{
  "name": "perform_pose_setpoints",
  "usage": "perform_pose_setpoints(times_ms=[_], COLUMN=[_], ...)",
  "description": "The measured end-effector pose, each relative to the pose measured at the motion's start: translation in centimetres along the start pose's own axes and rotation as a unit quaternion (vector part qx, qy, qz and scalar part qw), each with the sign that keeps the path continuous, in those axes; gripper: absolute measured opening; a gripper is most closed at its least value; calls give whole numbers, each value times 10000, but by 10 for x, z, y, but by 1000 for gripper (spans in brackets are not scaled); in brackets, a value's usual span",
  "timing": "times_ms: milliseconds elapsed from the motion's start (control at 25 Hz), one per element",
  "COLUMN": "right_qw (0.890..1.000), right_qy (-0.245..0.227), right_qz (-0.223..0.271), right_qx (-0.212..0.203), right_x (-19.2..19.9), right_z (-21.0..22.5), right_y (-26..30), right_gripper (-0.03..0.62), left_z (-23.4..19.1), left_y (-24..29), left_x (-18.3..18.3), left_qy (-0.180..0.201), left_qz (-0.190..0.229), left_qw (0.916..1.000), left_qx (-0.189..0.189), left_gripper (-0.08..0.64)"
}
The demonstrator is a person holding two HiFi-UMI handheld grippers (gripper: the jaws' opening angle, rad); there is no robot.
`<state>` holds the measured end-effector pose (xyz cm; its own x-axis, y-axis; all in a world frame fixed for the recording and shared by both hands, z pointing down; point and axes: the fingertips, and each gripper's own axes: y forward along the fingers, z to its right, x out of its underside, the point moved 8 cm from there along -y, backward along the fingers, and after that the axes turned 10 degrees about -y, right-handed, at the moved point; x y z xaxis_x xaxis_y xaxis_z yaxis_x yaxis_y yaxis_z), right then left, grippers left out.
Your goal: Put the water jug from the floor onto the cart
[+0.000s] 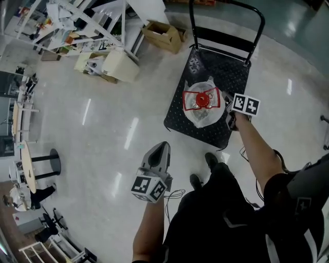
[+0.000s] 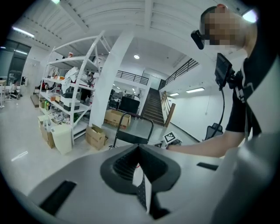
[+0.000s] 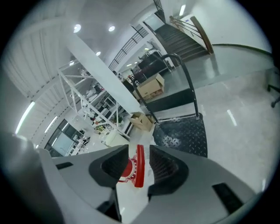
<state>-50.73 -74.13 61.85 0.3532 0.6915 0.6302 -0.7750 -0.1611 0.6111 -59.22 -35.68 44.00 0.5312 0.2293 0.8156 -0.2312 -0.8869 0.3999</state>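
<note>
Surveying from the head view, I am finding the water jug [image 1: 201, 109] sitting on the cart [image 1: 226, 72], toward the deck's near edge.

- Jug: clear, crinkled plastic body, round red cap, flat red handle [image 3: 139, 168].
- Cart: rectangular black deck with a raised diamond tread, and a black tubular push bar [image 1: 226, 10] rising at the far end.
- Right gripper [image 3: 139, 165]: it is reaching to the jug's top from the right. Its jaws are standing apart with the red handle between them and a gap showing on either side, so they are gripping nothing.
- Left gripper [image 1: 163, 148]: it is hovering over the floor [image 1: 113, 118], well short of the cart, with its jaws meeting at the tips and holding nothing.
- Surroundings: the pale, glossy floor is reflecting the ceiling lights. An open cardboard box [image 1: 163, 35] is lying just beyond the cart's far left corner. A cream bin [image 1: 121, 64] and cluttered white metal shelving [image 1: 77, 25] are standing further left. My dark shoes [image 1: 211, 160] are standing at the cart's near edge.
</note>
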Motion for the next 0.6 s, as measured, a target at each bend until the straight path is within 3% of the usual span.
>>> perform_pose_setpoints(times_ms=[200, 280, 320, 480, 600], right_qw=[9935, 9857, 9814, 9714, 9617], right_qy=[-979, -1442, -1610, -1856, -2236], right_qz=[503, 801, 983, 1456, 1569], right_qx=[-282, -341, -360, -259, -211], right_x=[-22, -32, -36, -34, -28], right_z=[-49, -70, -79, -119, -153], right_y=[-69, -106, -125, -197, -241], right_gripper=[118, 11, 2, 2, 2], left_z=[11, 20, 24, 36, 43], left_y=[-12, -18, -22, -45, -63], left_x=[-7, -13, -17, -29, -38], left_qy=[89, 225, 332, 636, 605], left_qz=[157, 210, 238, 408, 567], left_qw=[9991, 9980, 9969, 9905, 9876], left_qx=[373, 553, 666, 1146, 1335], left_gripper=[-9, -9, -9, -9, -9])
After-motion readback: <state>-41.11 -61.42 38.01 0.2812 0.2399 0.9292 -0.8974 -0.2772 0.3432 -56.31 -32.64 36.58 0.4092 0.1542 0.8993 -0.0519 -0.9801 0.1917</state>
